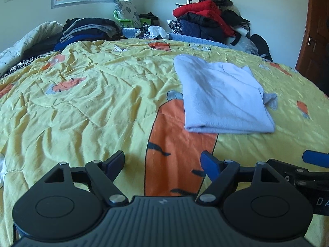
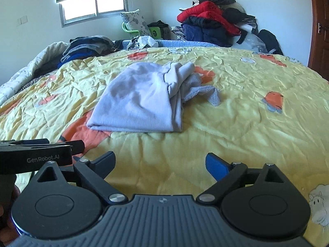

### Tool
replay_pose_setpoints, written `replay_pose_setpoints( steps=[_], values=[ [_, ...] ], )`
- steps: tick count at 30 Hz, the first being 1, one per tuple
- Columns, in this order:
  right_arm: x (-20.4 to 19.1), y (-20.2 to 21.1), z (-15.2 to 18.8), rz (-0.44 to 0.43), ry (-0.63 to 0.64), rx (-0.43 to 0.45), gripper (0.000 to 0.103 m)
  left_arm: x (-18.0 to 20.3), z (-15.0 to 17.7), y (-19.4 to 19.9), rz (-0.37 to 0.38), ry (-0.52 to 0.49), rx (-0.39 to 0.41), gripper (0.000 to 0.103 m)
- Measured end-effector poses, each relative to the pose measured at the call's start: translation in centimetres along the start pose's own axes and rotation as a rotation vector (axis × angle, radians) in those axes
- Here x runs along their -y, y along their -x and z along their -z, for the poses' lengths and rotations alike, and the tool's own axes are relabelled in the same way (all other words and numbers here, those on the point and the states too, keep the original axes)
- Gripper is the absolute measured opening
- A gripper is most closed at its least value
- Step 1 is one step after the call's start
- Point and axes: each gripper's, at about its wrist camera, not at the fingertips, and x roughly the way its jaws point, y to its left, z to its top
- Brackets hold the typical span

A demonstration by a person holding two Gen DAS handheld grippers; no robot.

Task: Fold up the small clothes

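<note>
A small pale lavender garment [image 1: 222, 96] lies folded on the yellow quilt [image 1: 82, 103], with a bunched sleeve end sticking out at its right side. In the right wrist view the same garment [image 2: 139, 100] sits ahead and slightly left, its loose folds and a grey cuff [image 2: 211, 96] on the right. My left gripper [image 1: 163, 161] is open over the orange carrot print, short of the garment, with nothing between its fingers. My right gripper [image 2: 160, 161] is open and holds nothing; it hovers over bare quilt in front of the garment. Each gripper shows at the edge of the other's view.
A stack of dark folded clothes [image 1: 88, 28] sits at the far left of the bed. A tall heap of red and dark jackets [image 1: 207, 18] rises at the far right corner. A pillow on a green chair [image 2: 135, 22] stands by the window. A wooden door [image 1: 314, 30] is at the right.
</note>
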Motion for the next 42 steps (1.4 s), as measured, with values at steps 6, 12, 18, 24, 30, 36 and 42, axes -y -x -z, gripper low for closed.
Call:
replay_pose_setpoints(
  steps=[6, 12, 18, 24, 30, 36, 42],
  values=[
    [-0.4, 0.4, 0.9, 0.021, 0.024, -0.013, 0.098, 0.0, 0.9, 0.6, -0.035, -0.028, 0.007, 0.081],
    [-0.5, 0.7, 1.5, 0.035, 0.038, -0.02, 0.099, -0.3, 1.6, 1.1, -0.072, -0.036, 0.025, 0.088],
    [0.1, 1.1, 1.6, 0.038, 0.035, -0.022, 0.1, -1.1, 2.0, 1.3, -0.084, -0.003, 0.031, 0.091],
    [0.3, 1.0, 1.8, 0.04, 0.032, -0.035, 0.101, -0.9, 2.2, 1.3, -0.099, -0.01, 0.028, 0.101],
    [1.7, 1.3, 1.3, 0.016, 0.001, -0.053, 0.101, -0.6, 2.3, 1.2, -0.102, -0.025, 0.016, 0.103],
    [2.8, 1.0, 1.4, 0.029, 0.018, -0.063, 0.101, -0.7, 2.3, 1.1, -0.096, -0.021, 0.013, 0.103],
    [3.9, 1.2, 2.1, 0.025, 0.001, -0.037, 0.101, -0.7, 2.3, 1.1, -0.097, -0.022, 0.013, 0.103]
  ],
)
